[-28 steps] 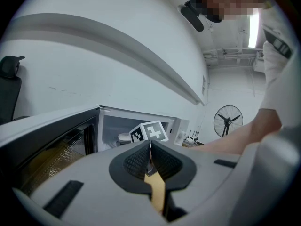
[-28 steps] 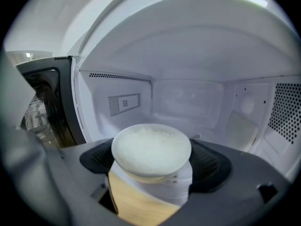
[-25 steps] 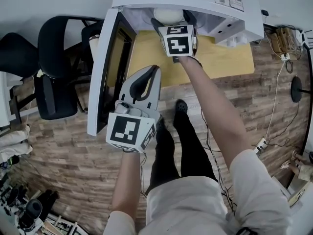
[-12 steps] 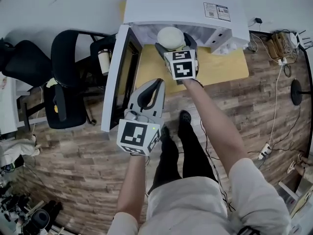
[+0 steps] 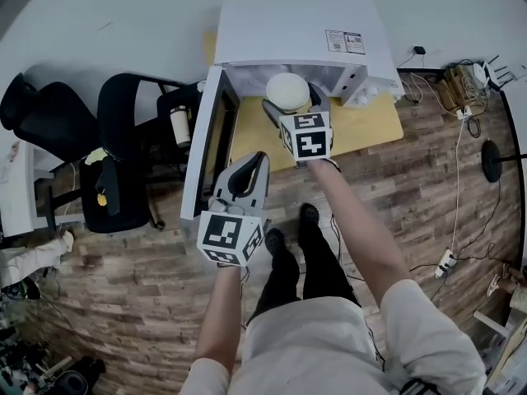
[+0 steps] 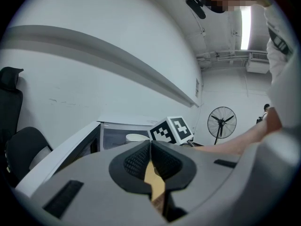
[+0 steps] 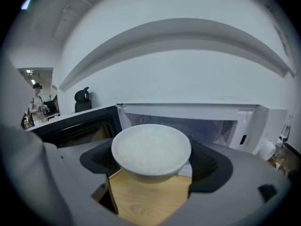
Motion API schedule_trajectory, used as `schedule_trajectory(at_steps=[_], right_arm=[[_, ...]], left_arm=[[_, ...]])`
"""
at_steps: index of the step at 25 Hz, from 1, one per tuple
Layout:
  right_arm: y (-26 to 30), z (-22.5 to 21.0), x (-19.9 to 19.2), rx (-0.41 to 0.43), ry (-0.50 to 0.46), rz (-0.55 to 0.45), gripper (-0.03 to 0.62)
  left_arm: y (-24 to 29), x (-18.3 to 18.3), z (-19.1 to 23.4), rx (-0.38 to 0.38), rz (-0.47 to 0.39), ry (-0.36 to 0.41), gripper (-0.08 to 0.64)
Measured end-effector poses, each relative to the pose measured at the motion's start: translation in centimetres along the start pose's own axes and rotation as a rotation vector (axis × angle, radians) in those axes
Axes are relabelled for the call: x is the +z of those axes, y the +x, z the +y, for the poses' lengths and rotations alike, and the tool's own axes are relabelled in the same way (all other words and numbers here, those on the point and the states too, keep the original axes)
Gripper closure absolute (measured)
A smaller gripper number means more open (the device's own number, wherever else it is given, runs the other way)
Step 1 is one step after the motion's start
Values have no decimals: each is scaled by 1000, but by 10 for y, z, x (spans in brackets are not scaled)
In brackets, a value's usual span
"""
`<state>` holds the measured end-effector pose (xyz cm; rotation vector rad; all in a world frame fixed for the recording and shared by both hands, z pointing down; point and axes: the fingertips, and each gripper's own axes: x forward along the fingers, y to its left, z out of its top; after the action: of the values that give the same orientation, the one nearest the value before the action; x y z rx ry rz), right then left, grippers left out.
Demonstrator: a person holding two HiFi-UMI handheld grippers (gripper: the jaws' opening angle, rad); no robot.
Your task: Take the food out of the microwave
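Microwave: a white microwave [image 5: 292, 31] stands on a wooden table [image 5: 362, 126], its door [image 5: 202, 151] swung wide to the person's left, the cavity open.
Task's thing: a white bowl [image 7: 151, 147] sits at the mouth of the cavity, with bare table showing under it in the right gripper view (what is in it I cannot tell; the top looks plain white).
Right hand-held gripper: the right hand-held gripper [image 5: 292, 105] has its jaws spread wide and clamped on the bowl, one dark pad against each side of it.
Left hand-held gripper: the left hand-held gripper [image 5: 260, 158] has its jaws together with nothing between them; it hangs beside the open door, near its free edge, touching nothing.
Done so far: door open, bowl gripped and, by my reading, clear of the cavity floor or very nearly so.
Left to do: draw the bowl fully clear of the microwave and set it on the table in front, where there is free wood.
Watch for: a wide bowl pinched only at its sides could tip if the hand-held gripper rolls.
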<state>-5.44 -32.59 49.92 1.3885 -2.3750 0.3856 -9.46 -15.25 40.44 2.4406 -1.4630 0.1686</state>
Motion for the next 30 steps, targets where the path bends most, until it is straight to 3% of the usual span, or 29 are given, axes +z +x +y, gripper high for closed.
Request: schedule_trajectory(at_steps=[22,30], right_arm=[[-148,37,85,74,-37,-106,103],[-189,52,101,112,-35,-127,103]], left_arm=[[-40,52,-12,28,-59,50,548],[-45,62,-13,31,-68,57,548]])
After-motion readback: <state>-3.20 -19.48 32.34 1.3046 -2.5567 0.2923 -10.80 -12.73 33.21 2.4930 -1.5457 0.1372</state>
